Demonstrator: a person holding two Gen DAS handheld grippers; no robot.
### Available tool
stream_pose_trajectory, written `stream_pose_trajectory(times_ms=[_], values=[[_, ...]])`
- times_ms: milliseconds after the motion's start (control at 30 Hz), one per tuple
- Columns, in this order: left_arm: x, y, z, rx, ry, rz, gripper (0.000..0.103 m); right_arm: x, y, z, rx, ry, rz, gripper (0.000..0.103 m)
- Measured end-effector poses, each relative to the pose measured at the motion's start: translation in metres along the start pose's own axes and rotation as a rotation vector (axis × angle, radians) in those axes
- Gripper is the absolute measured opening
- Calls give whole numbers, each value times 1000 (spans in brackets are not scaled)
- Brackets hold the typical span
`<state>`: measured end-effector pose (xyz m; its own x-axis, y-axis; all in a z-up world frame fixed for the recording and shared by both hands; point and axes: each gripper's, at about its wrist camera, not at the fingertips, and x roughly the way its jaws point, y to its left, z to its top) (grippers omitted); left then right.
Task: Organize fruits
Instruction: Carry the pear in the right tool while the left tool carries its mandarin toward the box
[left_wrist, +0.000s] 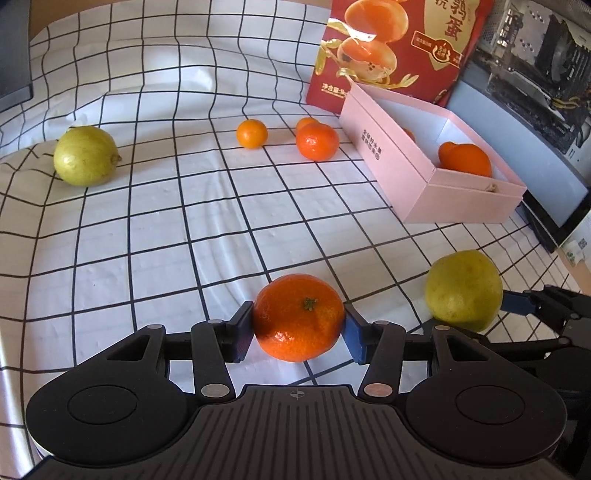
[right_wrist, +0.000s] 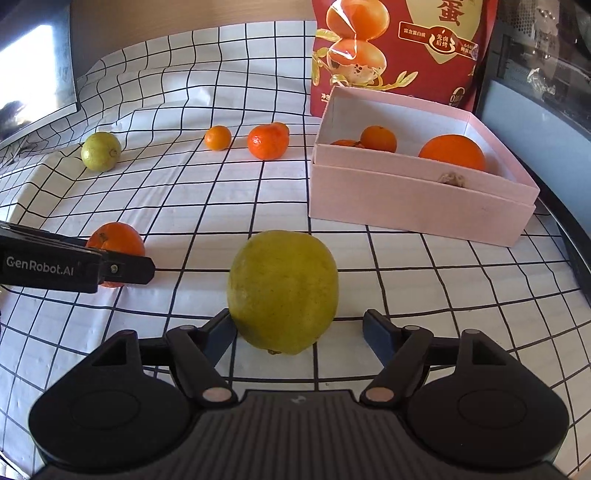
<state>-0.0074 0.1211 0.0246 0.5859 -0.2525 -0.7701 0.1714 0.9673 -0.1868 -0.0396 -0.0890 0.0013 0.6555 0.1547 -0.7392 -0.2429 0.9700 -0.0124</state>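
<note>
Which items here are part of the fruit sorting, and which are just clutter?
Job:
- orange clamped in left hand-held gripper
- green fruit between open right hand-held gripper
- far green fruit
- loose oranges
- pink box

Lying about:
- red bag
- computer case

Both wrist views look steeply down, close over the checked cloth (left_wrist: 155, 221); both share the pink box (right_wrist: 413, 206).

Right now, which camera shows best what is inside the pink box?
The right wrist view: it looks over the pink box wall onto three orange fruits. The left wrist view shows the box obliquely, with one fruit clear and another barely visible.
</note>
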Motion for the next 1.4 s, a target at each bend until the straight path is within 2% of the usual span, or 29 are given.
stream_pose_trajectory(times_ms=[200, 433, 633, 733, 933, 1267, 1333, 1400], values=[[1, -7, -2, 13, -4, 37, 56, -3, -4, -2, -16, 6, 7, 76], [0, 2, 3, -48, 18, -3, 55, -12, -13, -6, -27, 9, 0, 76], [-1, 2, 2, -53, 21, -11, 56, -17, -15, -8, -17, 8, -8, 76], [0, 1, 1, -47, 25, -8, 56, -19, -9, -3, -46, -6, 21, 76], [1, -1, 3, -41, 35, -1, 56, -12, 5, 15, -110, -47, 19, 76], [2, -2, 4, -17, 47, -3, 56, 8, 14, 32, -138, -8, 43, 76], [2, -3, 4, -6, 52, -4, 55, 10, 13, 31, -125, 9, 52, 73], [3, -2, 5, 2, 56, -9, 56, 11, 13, 30, -115, 24, 60, 65]])
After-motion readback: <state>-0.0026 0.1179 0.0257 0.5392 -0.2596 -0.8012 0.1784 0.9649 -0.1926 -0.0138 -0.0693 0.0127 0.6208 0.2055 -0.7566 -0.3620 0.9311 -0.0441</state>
